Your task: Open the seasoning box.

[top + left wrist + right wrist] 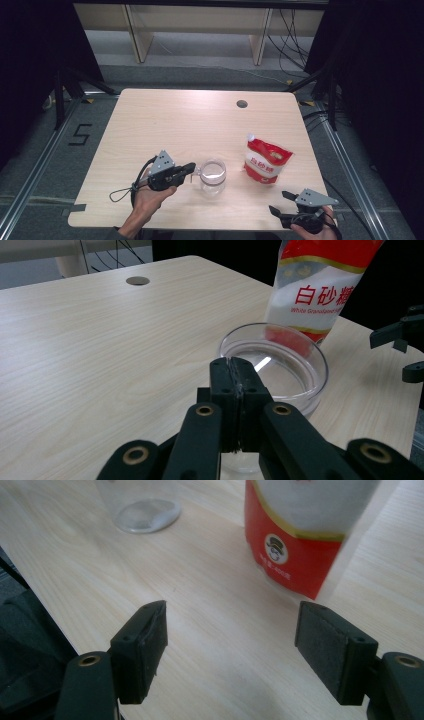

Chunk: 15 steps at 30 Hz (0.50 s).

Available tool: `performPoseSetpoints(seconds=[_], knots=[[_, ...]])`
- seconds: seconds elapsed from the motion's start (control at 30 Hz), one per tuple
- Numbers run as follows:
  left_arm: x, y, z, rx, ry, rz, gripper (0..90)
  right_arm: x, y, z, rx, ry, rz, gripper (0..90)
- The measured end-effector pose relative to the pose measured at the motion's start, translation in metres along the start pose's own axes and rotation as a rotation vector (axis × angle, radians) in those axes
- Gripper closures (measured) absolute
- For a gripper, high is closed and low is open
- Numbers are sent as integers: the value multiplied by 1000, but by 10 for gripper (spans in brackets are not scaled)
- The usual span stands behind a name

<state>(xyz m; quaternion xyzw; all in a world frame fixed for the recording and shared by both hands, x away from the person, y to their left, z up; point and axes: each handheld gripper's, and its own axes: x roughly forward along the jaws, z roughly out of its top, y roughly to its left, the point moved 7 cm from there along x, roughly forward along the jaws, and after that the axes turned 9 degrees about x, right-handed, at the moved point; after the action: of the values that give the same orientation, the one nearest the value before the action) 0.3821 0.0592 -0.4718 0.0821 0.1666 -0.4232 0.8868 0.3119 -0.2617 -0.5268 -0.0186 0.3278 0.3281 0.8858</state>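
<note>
The left gripper [192,169] had pinched the handle of the glass cup [213,176] standing mid-bench [165,120]. The right gripper [281,202] waited spread near the sugar bag [266,160], not yet grasped; judging by this, pouring remained.

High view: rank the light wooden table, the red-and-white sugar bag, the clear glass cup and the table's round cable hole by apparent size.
1. Light wooden table
2. Red-and-white sugar bag
3. Clear glass cup, a little smaller than the bag
4. Round cable hole
</note>
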Motion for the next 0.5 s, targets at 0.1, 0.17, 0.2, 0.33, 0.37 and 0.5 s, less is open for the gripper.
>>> performPoseSetpoints(seconds=[0.1,0.17,0.2,0.33,0.37,0.5], knots=[[5,1,0,9,11,2,887,9,8,6,-33,11,28,307],[5,1,0,10,18,8,887,10,9,10,-58,-1,20,313],[6,2,-1,14,18,6,888,12,12,11,-62,2,31,313],[7,4,-3,-2,18,6,891,19,19,19,-65,5,39,302],[7,4,-2,-6,19,6,891,21,19,21,-78,-6,40,302],[7,5,-3,1,14,-2,891,29,26,33,-100,-29,64,317]])
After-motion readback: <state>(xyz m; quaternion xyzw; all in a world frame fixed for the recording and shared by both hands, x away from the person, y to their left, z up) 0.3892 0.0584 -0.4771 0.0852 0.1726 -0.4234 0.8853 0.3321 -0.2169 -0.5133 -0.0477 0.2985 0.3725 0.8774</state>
